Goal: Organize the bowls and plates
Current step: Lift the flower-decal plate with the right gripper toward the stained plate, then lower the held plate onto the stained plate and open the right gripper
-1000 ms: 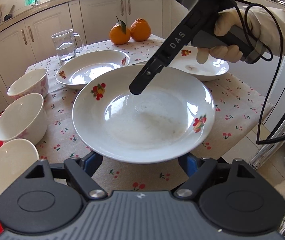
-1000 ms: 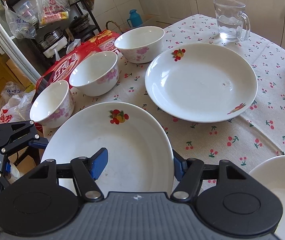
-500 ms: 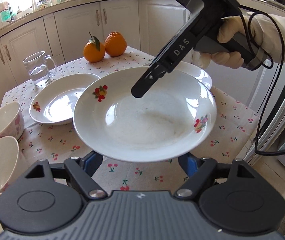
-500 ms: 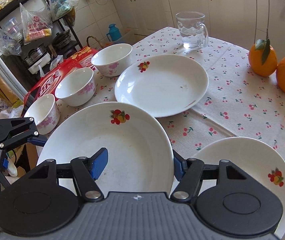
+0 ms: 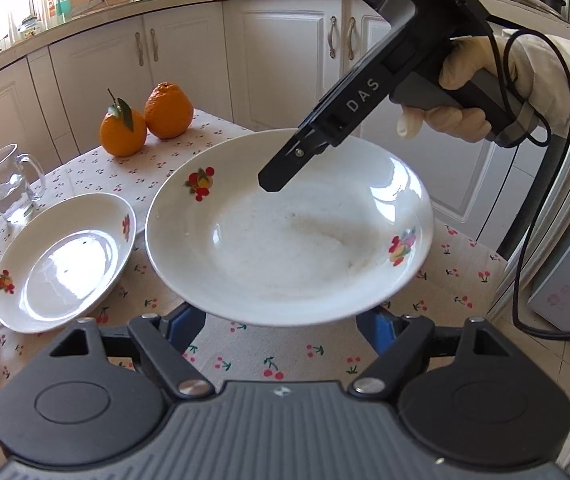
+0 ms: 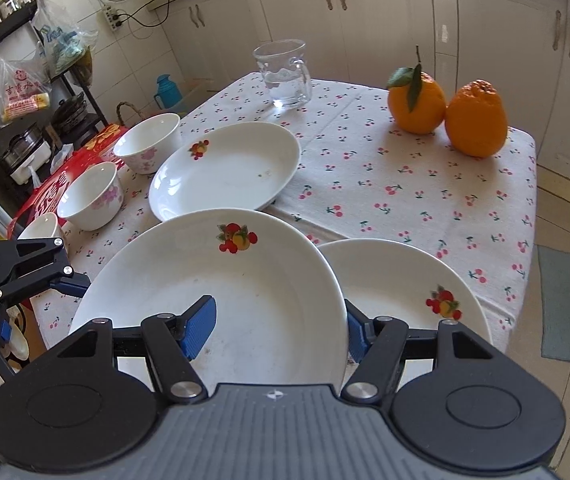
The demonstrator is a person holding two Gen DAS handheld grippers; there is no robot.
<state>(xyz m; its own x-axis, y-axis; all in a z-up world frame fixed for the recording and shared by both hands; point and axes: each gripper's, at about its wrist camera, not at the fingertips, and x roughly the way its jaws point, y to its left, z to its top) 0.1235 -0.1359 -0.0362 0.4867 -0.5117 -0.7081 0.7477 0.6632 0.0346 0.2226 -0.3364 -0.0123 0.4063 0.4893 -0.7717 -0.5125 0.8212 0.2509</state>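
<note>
Above the near part of the cherry-print tablecloth [image 6: 405,184], a white plate [image 5: 285,240] with fruit decals is lifted clear of the table, held from two sides. The right gripper [image 6: 279,326] has one blue pad inside the dish and the other outside the rim, so it is clamped on the plate's edge; in the left wrist view its black finger [image 5: 285,168] reaches down over the far rim, worked by a gloved hand [image 5: 457,96] in a white sleeve. The left gripper [image 5: 281,322] sits at the plate's near edge, its blue pads showing just below the rim on either side; whether they press on the plate or only stand beside it I cannot tell.

Just right of the lifted plate, a second plate [image 6: 413,280] lies on the cloth, partly hidden behind it. A third plate [image 6: 225,168] rests farther off to the left. Left of that one stand bowls with pink flowers: a far bowl [image 6: 149,140], a middle bowl [image 6: 91,194], and a near bowl [image 6: 41,226] mostly hidden. At the far side of the table stand a glass mug [image 6: 285,76] with water and, to the right, two oranges [image 6: 445,112] touching each other.
</note>
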